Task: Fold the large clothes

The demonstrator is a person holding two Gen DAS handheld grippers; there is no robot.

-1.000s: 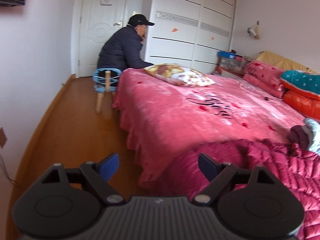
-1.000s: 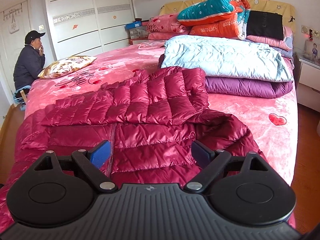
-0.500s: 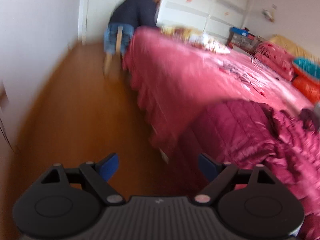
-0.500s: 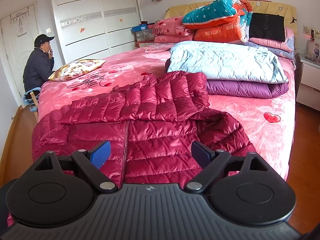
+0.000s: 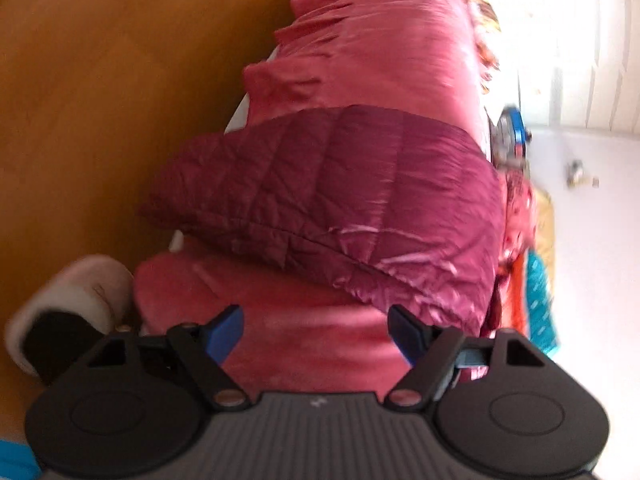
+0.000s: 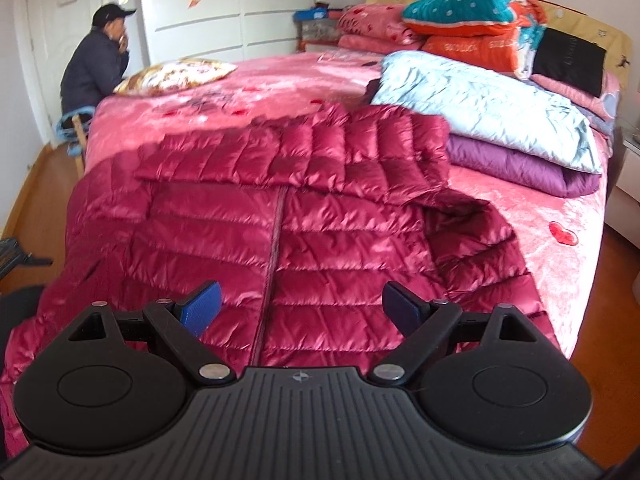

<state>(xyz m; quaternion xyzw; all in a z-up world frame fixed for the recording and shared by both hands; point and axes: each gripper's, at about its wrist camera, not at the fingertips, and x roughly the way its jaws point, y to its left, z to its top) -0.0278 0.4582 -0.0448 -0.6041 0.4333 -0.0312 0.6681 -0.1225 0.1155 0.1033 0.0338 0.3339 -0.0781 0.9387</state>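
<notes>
A dark red quilted down jacket [image 6: 304, 232] lies front up on the pink bed [image 6: 560, 204], zip down its middle, one sleeve folded across the chest. My right gripper [image 6: 300, 312] is open and empty just above the jacket's lower front. In the left wrist view, rolled sideways and blurred, the jacket's hem [image 5: 320, 200] hangs over the bed's edge. My left gripper [image 5: 316, 332] is open and empty below that hem, over the pink bedspread skirt [image 5: 304, 344].
Folded pale blue and purple quilts [image 6: 492, 120] lie right of the jacket, with stacked bedding [image 6: 472, 28] by the headboard. A patterned pillow [image 6: 176, 74] lies at the far side, where a seated man [image 6: 96, 68] faces away. A slippered foot [image 5: 68, 308] stands on the wooden floor [image 5: 100, 100].
My left gripper has swung down and rolled sideways toward the jacket's hanging hem at the bed's edge. My right gripper has drawn back slightly. Both stay open.
</notes>
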